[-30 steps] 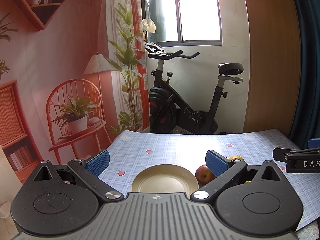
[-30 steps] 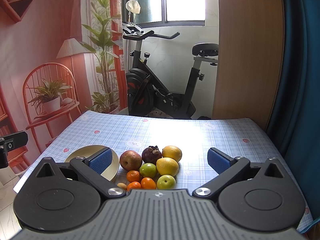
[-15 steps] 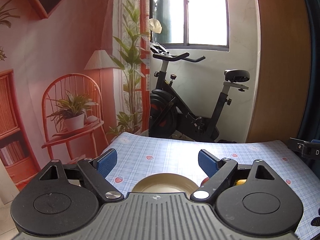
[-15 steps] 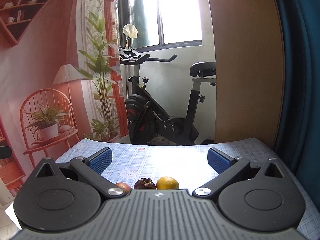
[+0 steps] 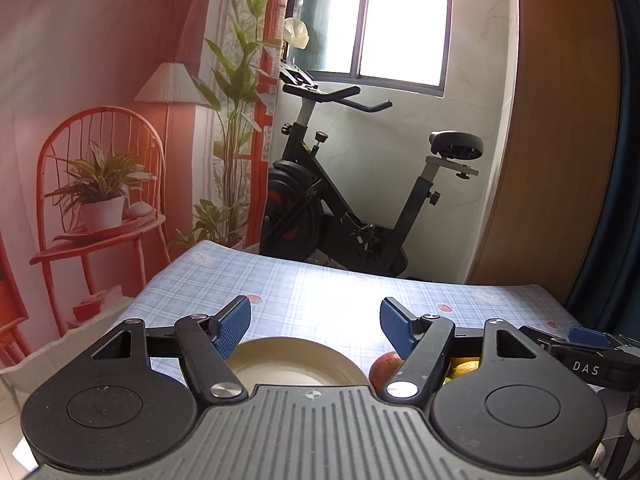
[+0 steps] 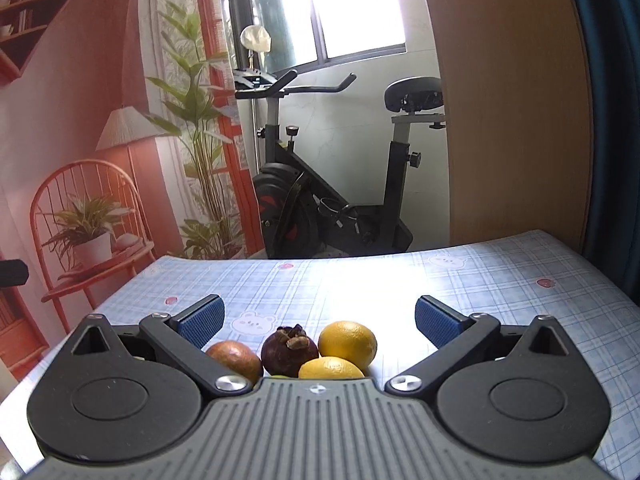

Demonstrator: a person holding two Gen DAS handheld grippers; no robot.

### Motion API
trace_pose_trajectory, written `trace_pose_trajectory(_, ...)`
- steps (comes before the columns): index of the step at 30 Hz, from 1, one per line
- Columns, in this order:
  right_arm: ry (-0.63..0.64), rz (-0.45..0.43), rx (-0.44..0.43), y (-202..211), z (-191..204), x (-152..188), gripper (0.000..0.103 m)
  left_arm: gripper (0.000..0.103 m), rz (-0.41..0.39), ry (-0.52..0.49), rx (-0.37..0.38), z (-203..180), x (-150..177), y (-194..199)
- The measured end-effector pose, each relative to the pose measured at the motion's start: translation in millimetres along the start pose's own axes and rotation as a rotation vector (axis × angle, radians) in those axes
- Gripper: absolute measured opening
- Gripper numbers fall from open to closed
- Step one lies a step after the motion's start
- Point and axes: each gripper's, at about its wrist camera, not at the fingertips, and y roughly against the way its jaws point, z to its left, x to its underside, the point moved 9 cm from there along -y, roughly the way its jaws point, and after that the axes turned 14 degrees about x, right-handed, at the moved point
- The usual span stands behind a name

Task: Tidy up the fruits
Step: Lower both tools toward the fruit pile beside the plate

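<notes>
A cream plate [image 5: 296, 360] lies on the checked tablecloth just below my open, empty left gripper [image 5: 316, 322]. A red apple [image 5: 386, 364] sits at the plate's right; a yellow fruit [image 5: 464, 367] shows behind the right finger. In the right wrist view my open, empty right gripper [image 6: 320, 318] hovers over the fruit pile: the red apple [image 6: 234, 360], a dark mangosteen [image 6: 289, 350], an orange-yellow citrus [image 6: 348, 342] and a lemon [image 6: 330, 369]. The rest of the pile is hidden under the gripper body. The right gripper [image 5: 588, 350] also shows at the left view's right edge.
The blue checked tablecloth [image 6: 500, 280] covers the table, whose far edge faces an exercise bike [image 6: 332, 200]. A wooden panel [image 6: 512, 120] and dark curtain stand at the right. A wall backdrop with a red chair and plant [image 5: 100, 200] lies left.
Both cameras tilted up, then partly back down. The plate and apple show again under the left gripper, and more of the fruit pile shows under the right. Both jaws stayed open.
</notes>
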Motion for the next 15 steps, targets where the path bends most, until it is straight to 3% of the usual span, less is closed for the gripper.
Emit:
trace_pose_trajectory(4,0.022,0.041,-0.026,-3.9,6.8,24.1,0.103,0.074,0.074,-0.010,0.003,-2.0,27.2,-18.8)
trace_pose_trajectory(9,0.049,0.088,0.020,-14.2,4.8,48.4,0.103,0.074,0.148,0.012,0.009,4.8,56.2,-30.2)
trace_pose_trajectory(15,0.003,0.162,-0.025,-18.4,-2.4,66.0,0.100,0.070,0.164,0.021,0.002,15.3,61.7,-35.9)
